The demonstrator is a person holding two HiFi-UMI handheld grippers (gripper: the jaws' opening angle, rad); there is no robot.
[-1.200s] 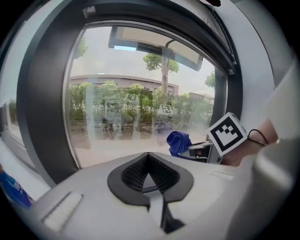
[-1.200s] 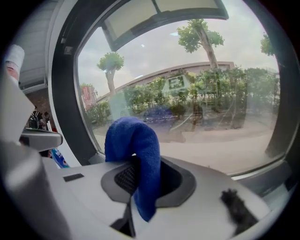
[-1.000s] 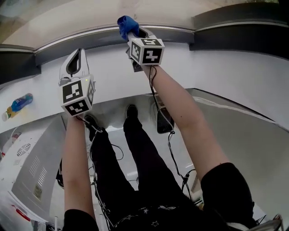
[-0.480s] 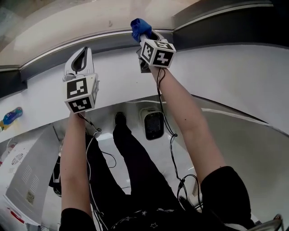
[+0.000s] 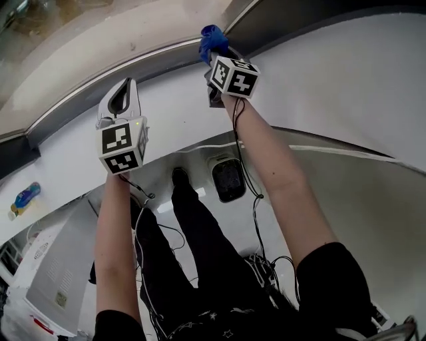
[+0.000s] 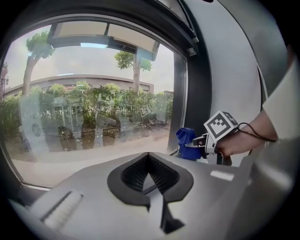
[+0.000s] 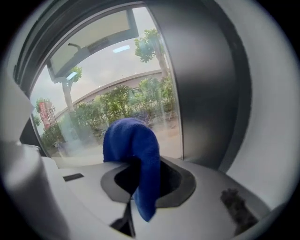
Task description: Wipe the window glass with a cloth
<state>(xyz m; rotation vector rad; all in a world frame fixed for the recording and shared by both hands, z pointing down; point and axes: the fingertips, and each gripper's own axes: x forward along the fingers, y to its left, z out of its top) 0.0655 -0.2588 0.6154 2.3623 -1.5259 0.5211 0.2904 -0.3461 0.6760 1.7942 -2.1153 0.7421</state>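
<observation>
One bottle (image 5: 22, 198) lies far left. Two grippers: the left gripper (image 5: 124, 90) is clenched on nothing, the right gripper (image 5: 216, 53) grasps one cloth (image 5: 210, 38) (blue, bunched) near the glass (image 5: 100, 40), beside the dark post (image 5: 306, 20)

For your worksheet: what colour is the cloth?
Blue. The cloth shows best in the right gripper view.

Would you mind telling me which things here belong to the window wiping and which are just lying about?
For the job: blue cloth, right gripper holding it, window glass.
Lying about: blue bottle, black device by the feet, cables.
</observation>
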